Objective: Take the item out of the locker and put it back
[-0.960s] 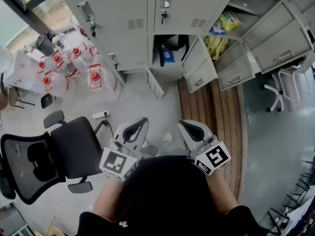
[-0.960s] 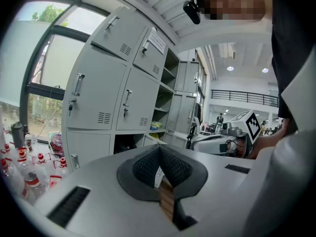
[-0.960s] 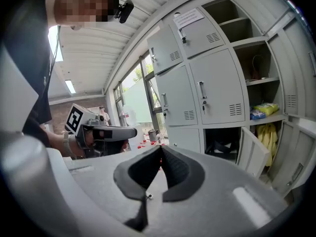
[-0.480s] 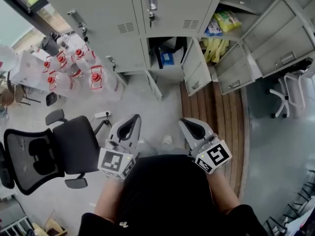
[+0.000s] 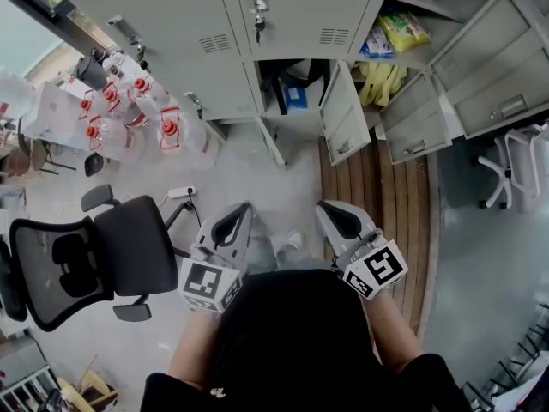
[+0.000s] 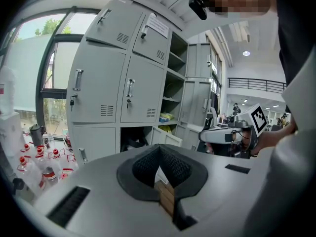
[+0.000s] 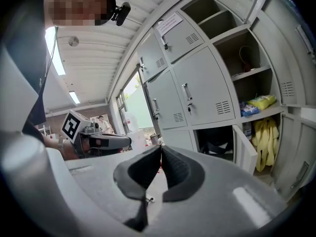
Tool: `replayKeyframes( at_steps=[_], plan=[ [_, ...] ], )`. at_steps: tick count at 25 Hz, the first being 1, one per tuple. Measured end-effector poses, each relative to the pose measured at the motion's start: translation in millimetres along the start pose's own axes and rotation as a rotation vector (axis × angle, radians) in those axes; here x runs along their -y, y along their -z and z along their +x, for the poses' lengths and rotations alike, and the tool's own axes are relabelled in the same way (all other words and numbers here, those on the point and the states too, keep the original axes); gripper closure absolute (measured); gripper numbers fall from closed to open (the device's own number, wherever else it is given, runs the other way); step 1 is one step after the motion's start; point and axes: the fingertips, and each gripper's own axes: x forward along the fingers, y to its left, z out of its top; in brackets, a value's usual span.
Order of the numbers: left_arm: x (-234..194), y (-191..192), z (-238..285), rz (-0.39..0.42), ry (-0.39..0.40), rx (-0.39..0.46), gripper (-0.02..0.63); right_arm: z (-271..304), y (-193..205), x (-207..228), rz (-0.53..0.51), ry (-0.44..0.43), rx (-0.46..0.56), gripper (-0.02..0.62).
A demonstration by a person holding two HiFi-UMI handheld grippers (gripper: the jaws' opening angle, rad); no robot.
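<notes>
The bottom locker (image 5: pixel 296 101) stands open, its door (image 5: pixel 343 114) swung to the right. Inside it I see a dark bag (image 5: pixel 300 71) and a blue item (image 5: pixel 294 97). In the left gripper view this open locker (image 6: pixel 133 139) lies straight ahead, and in the right gripper view the locker (image 7: pixel 215 142) is ahead to the right. My left gripper (image 5: pixel 240 213) and right gripper (image 5: pixel 330 209) are held side by side close to the person's body, well short of the locker. Both are shut and hold nothing; the left gripper (image 6: pixel 159 148) and right gripper (image 7: pixel 161 148) show their tips touching.
A black office chair (image 5: pixel 86 260) stands to the left, with water bottles (image 5: pixel 129 118) and a power strip (image 5: pixel 176 193) beyond it. Right of the open locker are open compartments with yellow items (image 5: pixel 382 80) and packets (image 5: pixel 403 28), a wooden platform (image 5: pixel 377 196) and a white chair (image 5: pixel 515 161).
The head view has shifted a little, so the lockers and chair sit slightly differently in the picture. Both grippers stay shut and close to the body.
</notes>
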Motion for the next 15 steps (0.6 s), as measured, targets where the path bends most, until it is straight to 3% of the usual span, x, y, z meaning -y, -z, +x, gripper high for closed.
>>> replayKeyframes(
  at_steps=[8,15],
  plan=[
    [-31.9,7.3,15.9,-0.022,0.031,-0.041,0.598,34.3,-0.1,10.6,0.007,0.035,-0.03,0.597],
    [-84.5,2.2,30.9,-0.029,0.083,-0.056,0.598,87.5,-5.1,12.1,0.0,0.084,-0.06,0.597]
  ],
)
